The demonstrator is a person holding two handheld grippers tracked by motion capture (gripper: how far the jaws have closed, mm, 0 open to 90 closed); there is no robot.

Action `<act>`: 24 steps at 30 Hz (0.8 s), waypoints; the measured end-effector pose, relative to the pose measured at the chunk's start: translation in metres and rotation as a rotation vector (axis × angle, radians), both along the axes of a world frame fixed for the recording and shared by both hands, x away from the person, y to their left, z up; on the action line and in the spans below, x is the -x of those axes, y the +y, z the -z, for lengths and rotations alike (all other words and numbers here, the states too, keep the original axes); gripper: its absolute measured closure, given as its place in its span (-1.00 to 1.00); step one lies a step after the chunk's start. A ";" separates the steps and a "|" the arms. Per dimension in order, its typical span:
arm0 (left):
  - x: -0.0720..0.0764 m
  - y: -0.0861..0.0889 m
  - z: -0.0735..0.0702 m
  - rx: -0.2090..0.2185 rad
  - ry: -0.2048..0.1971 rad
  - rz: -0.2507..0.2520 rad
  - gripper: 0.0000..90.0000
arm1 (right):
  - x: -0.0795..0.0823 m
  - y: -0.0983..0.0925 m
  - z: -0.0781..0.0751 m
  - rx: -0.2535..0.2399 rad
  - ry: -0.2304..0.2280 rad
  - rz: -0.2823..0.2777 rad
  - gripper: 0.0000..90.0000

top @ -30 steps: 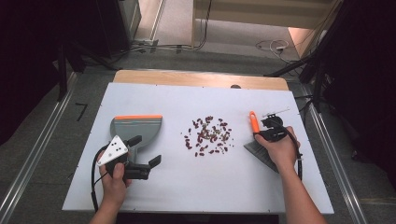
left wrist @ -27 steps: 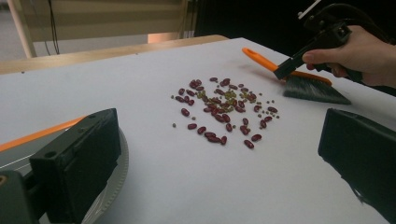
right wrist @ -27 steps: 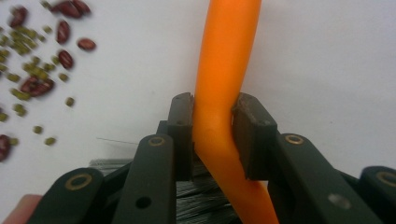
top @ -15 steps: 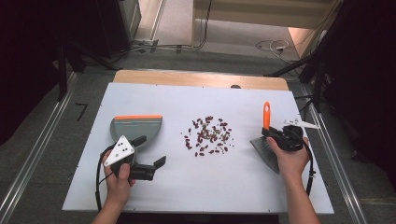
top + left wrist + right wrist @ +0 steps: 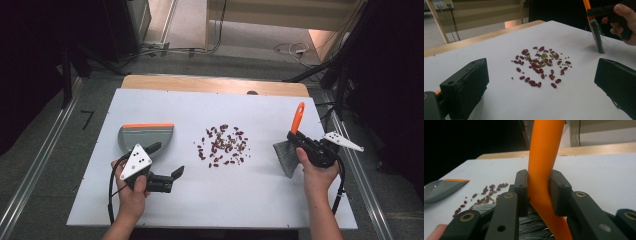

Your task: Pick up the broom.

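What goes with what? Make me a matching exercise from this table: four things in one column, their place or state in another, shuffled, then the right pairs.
Things:
1. brush
2. dustpan
3. beans
4. left gripper

Places or states:
A. scattered at the middle of the table
B. open, holding nothing
C. gripped by its orange handle in the right gripper
D. lying on the table's left part, beside the left gripper

Pairs: 1-C, 2-D, 3-A, 4-B

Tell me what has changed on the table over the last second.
The right gripper, clamped on the brush by its orange handle, carried it toward the table's right edge and tipped the handle more upright. The left gripper, jaws open, shifted slightly. The dustpan and the scattered beans stayed put.
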State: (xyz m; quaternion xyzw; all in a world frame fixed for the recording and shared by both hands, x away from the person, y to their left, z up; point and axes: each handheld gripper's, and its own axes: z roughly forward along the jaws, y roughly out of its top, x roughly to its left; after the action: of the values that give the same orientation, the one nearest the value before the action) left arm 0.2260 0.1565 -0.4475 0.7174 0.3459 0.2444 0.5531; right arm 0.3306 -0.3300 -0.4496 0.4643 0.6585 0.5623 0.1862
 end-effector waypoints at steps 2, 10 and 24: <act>-0.002 -0.001 -0.001 0.008 0.001 0.001 -1.00 | 0.002 0.003 -0.005 -0.004 -0.024 -0.007 0.54; -0.010 -0.011 -0.003 0.019 -0.002 0.016 -1.00 | 0.011 0.018 -0.026 -0.011 -0.083 -0.032 0.54; -0.012 -0.025 -0.004 0.034 -0.017 0.045 -1.00 | 0.021 0.065 -0.037 -0.001 -0.129 -0.120 0.54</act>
State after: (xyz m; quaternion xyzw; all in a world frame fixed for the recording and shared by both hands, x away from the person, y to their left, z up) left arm 0.2385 0.1318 -0.4432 0.7133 0.3292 0.2321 0.5735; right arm 0.3092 -0.2649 -0.4129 0.3870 0.6714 0.6015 0.1941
